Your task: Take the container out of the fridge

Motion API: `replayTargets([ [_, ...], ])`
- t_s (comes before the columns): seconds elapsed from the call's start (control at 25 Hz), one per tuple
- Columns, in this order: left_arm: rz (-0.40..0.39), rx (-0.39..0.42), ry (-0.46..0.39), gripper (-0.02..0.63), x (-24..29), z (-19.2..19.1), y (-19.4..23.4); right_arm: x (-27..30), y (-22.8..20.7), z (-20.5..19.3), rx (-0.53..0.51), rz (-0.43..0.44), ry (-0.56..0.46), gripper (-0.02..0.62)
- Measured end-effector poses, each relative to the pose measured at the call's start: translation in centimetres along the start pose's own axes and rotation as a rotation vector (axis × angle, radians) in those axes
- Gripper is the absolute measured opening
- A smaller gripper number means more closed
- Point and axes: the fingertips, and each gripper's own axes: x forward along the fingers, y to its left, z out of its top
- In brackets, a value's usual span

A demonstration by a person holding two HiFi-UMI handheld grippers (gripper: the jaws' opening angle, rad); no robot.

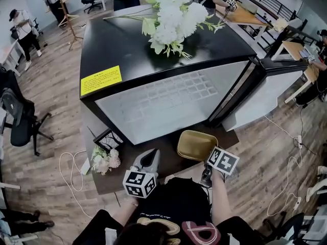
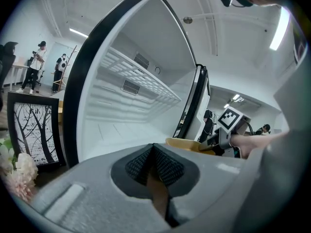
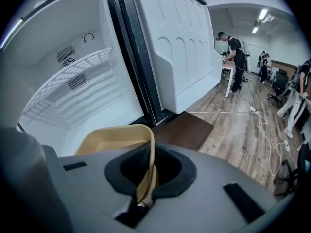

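A tan, shallow container [image 1: 196, 144] is out in front of the open fridge [image 1: 168, 101], above the brown mat. My right gripper [image 1: 208, 158] is shut on its near rim; in the right gripper view the thin tan wall [image 3: 146, 171] runs between the pads, with the container [image 3: 114, 137] ahead of the jaws. My left gripper [image 1: 148, 157] hangs to the container's left with its pads [image 2: 164, 166] pressed together and nothing in them. In the left gripper view the container [image 2: 187, 144] shows at the right. The white fridge interior [image 2: 121, 120] looks bare apart from a wire shelf [image 2: 141, 79].
The fridge door [image 1: 265, 91] stands open to the right. White flowers [image 1: 171, 17] lie on the black fridge top. A framed tree picture [image 1: 108, 139] and pink flowers [image 1: 104, 160] sit by the fridge's left corner. Cables [image 1: 69, 170] trail over the wooden floor. People stand in the background.
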Motion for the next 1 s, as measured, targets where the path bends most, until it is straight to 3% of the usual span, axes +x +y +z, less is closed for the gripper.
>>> replayTargets([
  [1.0, 0.052, -0.004, -0.005, 0.008, -0.6, -0.2, 0.3, 2.5, -0.8, -2.0, -0.008, -0.033, 0.025, 0.026],
])
